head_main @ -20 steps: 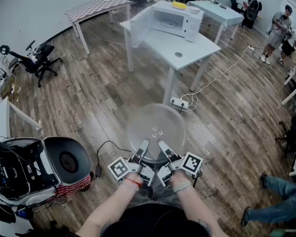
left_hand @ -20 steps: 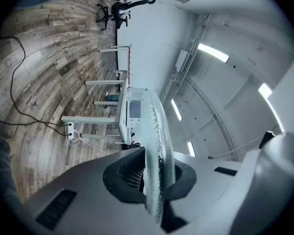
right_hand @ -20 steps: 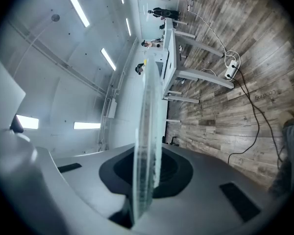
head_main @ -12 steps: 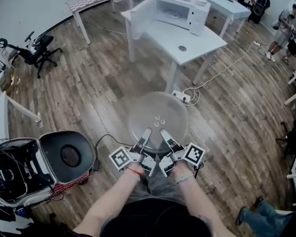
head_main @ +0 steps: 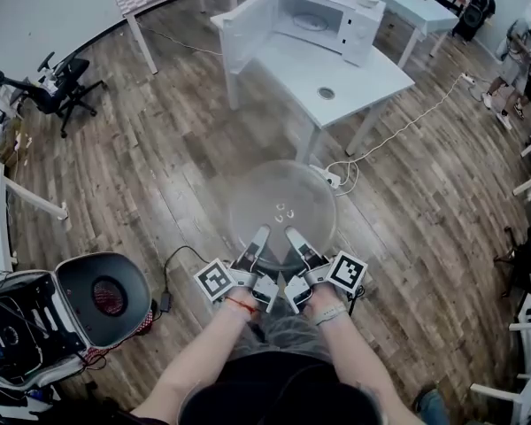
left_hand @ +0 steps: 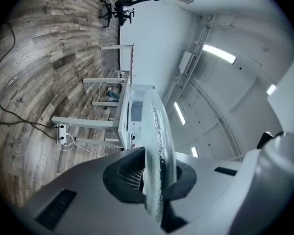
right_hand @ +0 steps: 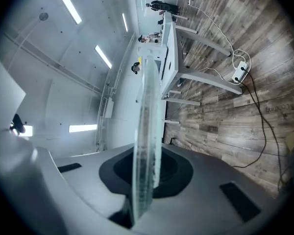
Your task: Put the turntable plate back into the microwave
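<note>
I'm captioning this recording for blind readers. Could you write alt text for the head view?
The left gripper and right gripper each clamp the near rim of a clear glass turntable plate, held flat above a wood floor. Farther ahead, a white microwave stands with its door open on a white table.

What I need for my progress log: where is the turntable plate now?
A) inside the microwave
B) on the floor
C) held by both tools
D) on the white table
C: the left tool and the right tool each clamp the turntable plate by its near rim.
</note>
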`<action>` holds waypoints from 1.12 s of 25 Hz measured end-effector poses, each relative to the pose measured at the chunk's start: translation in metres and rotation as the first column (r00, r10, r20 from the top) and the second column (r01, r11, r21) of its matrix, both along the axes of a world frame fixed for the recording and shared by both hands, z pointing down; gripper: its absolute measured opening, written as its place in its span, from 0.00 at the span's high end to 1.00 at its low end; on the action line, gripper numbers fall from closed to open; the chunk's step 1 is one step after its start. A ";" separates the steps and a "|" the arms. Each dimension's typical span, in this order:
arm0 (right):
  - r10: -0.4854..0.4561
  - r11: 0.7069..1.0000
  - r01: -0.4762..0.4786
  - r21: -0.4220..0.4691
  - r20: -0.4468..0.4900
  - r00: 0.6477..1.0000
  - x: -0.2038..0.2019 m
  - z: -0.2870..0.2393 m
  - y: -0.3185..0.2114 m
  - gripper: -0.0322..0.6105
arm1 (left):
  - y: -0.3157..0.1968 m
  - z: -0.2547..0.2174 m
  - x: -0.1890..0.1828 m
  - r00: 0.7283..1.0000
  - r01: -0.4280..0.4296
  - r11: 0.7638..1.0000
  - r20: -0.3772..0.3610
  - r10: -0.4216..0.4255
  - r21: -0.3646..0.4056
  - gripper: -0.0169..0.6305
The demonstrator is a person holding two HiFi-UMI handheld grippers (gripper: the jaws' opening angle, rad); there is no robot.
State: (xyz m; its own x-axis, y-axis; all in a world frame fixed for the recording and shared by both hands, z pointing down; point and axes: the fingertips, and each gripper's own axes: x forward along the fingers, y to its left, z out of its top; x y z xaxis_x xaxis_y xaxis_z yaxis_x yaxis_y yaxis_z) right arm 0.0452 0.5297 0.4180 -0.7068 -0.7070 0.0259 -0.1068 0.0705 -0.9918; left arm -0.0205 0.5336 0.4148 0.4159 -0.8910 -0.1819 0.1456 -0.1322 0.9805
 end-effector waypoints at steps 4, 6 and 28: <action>-0.009 1.000 0.009 -0.005 0.003 1.000 0.008 0.004 -0.029 0.88 | -0.029 0.004 0.008 1.000 0.008 1.000 0.000 -0.008 -0.003 0.93; -0.017 1.000 0.017 -0.003 -0.002 1.000 0.011 0.006 -0.044 0.88 | -0.043 0.006 0.010 1.000 0.015 1.000 0.004 -0.015 -0.003 0.93; -0.069 0.997 0.069 -0.015 0.015 0.997 0.001 0.012 -0.127 0.88 | -0.122 0.010 0.001 0.998 0.066 0.998 0.005 -0.065 -0.013 0.93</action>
State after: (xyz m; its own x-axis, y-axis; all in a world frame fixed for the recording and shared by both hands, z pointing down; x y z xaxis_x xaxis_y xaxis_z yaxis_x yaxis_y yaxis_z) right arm 0.0463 0.4026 0.4303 -0.7544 -0.6558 0.0265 -0.0882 0.0614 -0.9942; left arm -0.0192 0.4113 0.4253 0.3573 -0.9187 -0.1680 0.1324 -0.1283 0.9829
